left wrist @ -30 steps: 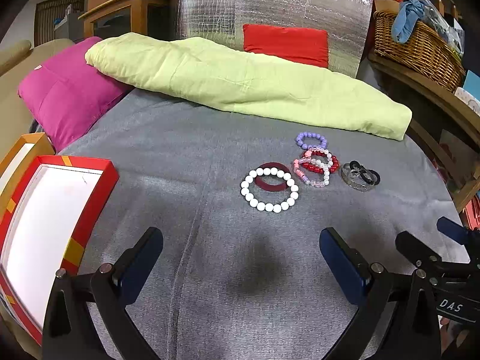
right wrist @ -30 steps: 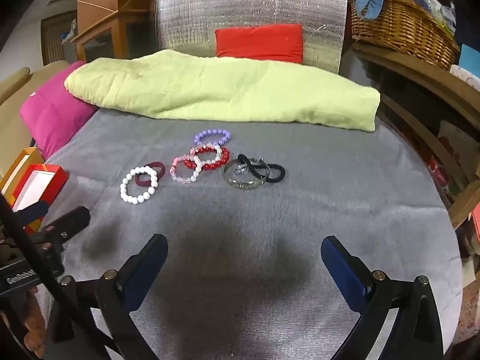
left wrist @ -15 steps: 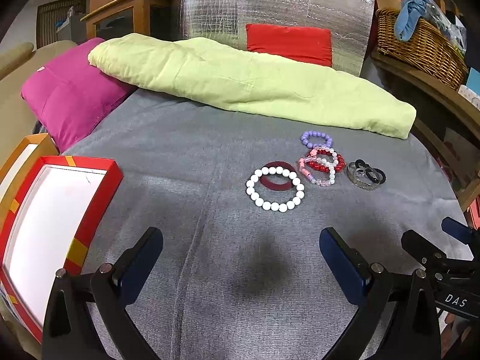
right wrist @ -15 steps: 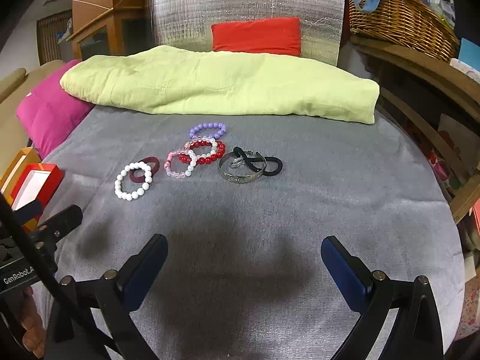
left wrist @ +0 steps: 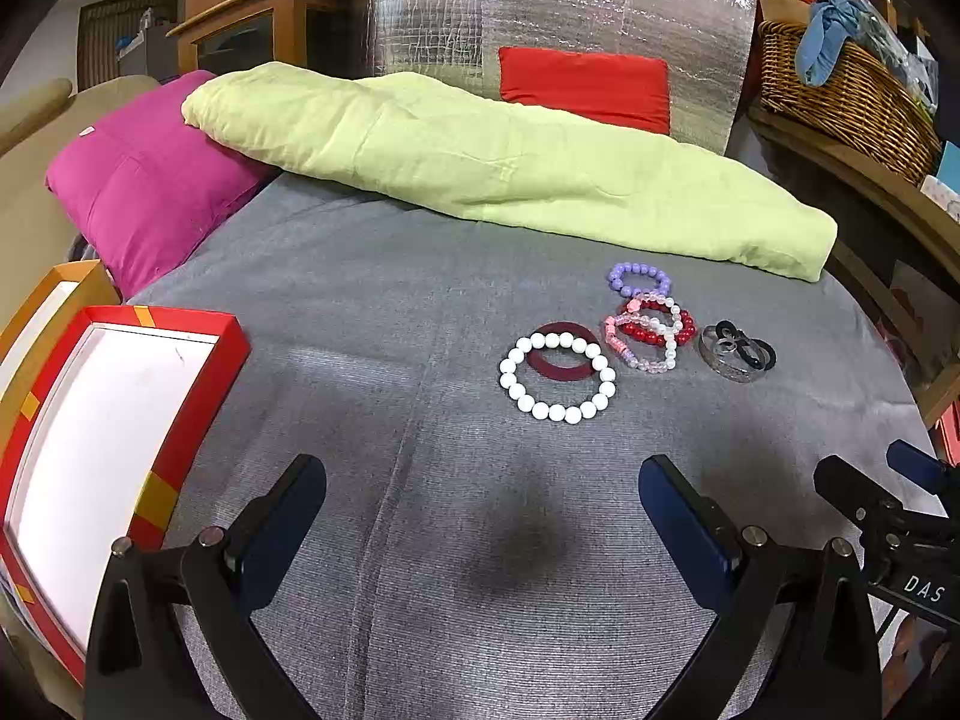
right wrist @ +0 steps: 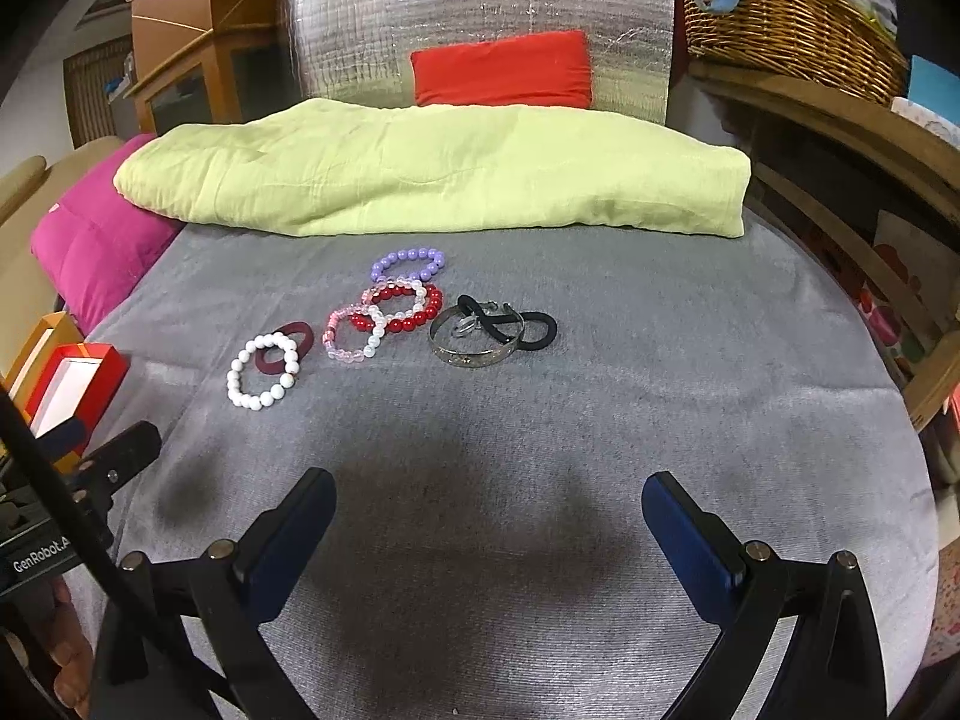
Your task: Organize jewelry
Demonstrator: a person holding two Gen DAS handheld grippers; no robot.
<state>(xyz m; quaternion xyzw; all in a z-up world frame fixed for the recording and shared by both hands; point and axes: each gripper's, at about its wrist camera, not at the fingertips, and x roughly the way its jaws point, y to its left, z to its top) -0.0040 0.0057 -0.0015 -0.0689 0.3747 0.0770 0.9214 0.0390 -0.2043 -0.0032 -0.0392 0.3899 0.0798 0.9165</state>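
Left gripper [left wrist: 483, 498] and right gripper [right wrist: 489, 504] both wide open, empty, short of the bracelets [right wrist: 390, 324].

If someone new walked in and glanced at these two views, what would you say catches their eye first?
Most likely the cluster of jewelry in the middle of the grey cloth: a white bead bracelet overlapping a maroon ring, with a red bead bracelet and a silver bangle to its right. Next, the red-rimmed box at the left edge and the lime-green blanket behind. The left gripper and the right gripper hover open and empty.
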